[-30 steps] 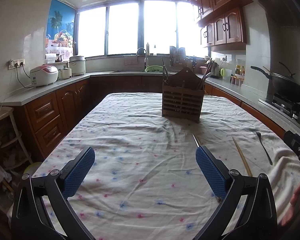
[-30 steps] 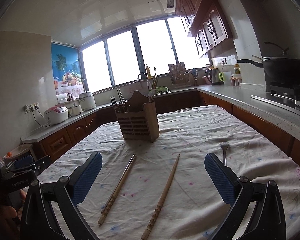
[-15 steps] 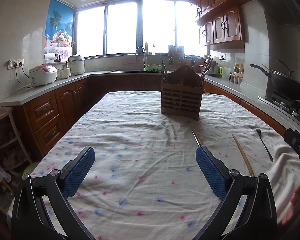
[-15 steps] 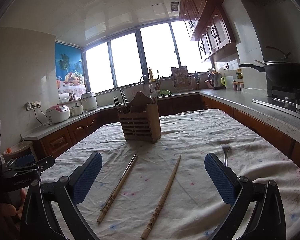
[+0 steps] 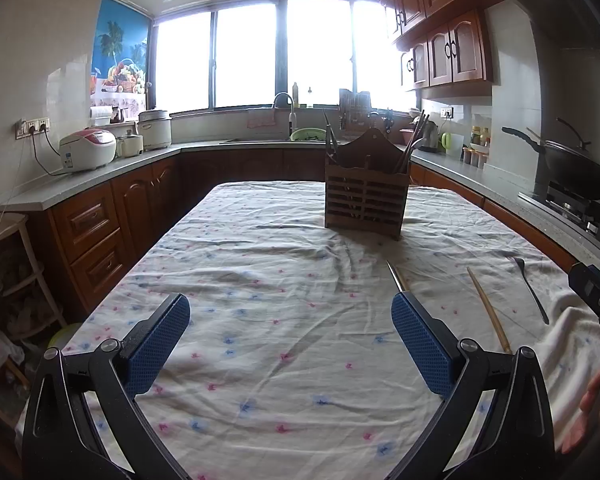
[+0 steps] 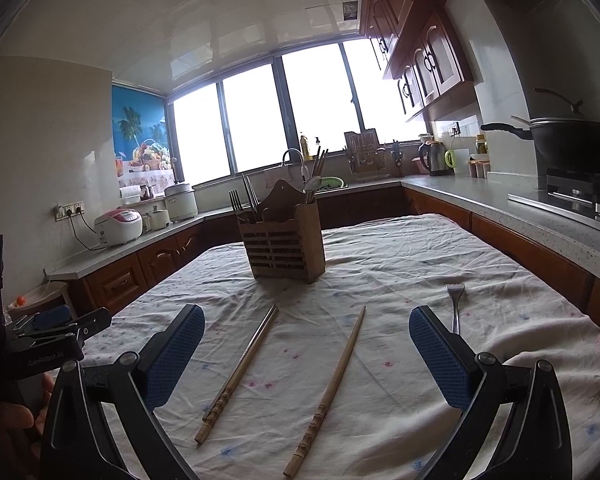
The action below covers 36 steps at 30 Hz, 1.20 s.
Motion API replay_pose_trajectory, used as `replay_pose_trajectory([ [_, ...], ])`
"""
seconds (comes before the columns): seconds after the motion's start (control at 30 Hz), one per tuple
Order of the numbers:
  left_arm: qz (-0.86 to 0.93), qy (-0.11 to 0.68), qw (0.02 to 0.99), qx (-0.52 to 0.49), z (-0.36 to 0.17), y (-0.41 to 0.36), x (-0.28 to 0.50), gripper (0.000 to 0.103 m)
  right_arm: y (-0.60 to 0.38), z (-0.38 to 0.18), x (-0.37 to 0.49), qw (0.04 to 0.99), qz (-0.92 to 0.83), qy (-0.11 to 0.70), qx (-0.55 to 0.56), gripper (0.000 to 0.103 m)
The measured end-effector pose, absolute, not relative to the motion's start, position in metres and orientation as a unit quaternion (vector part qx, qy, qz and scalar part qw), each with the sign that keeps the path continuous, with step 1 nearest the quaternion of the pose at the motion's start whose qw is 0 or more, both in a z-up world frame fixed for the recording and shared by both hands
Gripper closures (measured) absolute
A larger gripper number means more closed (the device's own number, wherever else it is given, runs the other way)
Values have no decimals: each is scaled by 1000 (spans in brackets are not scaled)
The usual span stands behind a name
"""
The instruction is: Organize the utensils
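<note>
**Desk:** What are we looking at on the table?

**Operator:** I am holding both tools above the flowered tablecloth [image 6: 400, 248]. The right gripper [image 6: 306, 350] is hanging with its jaws spread wide and nothing between them; the left gripper [image 5: 290, 334] is doing the same, empty, over bare cloth. The loose pieces are lying ahead of my right tool: a pair of chopsticks [image 6: 240, 368] resting together, a single chopstick [image 6: 332, 384] just beside them, and a fork [image 6: 455, 304] partly hidden behind the right finger. The wooden holder [image 6: 282, 240] is standing farther back, already carrying forks, chopsticks and a spoon.

**Desk:** Where is the risk sitting?

**Operator:** I am judging three. The chopsticks are thin and round, lying flat on soft, wrinkled cloth, so closing pads may be pinching fabric with them, or rolling one away. The paired ones are touching, so a grab meant for one could be dragging both, and one could be slipping out mid-carry. And the holder looks light and tall; I am worrying that a long chopstick arriving tilted could be striking its rim or the handles already inside and tipping it.
</note>
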State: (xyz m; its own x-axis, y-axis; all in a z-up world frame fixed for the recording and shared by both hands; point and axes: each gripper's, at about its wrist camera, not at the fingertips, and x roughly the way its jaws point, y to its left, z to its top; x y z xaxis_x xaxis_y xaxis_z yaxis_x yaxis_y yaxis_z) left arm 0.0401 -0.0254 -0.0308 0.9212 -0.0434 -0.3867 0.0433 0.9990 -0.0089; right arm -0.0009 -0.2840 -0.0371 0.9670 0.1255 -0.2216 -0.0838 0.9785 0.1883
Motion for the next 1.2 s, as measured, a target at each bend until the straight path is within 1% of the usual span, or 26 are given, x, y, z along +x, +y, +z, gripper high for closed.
replay_pose_trajectory([
  [1.2, -34, 198, 980, 11, -22, -28, 34, 0, -273, -38, 0, 986, 59, 134, 77, 0],
])
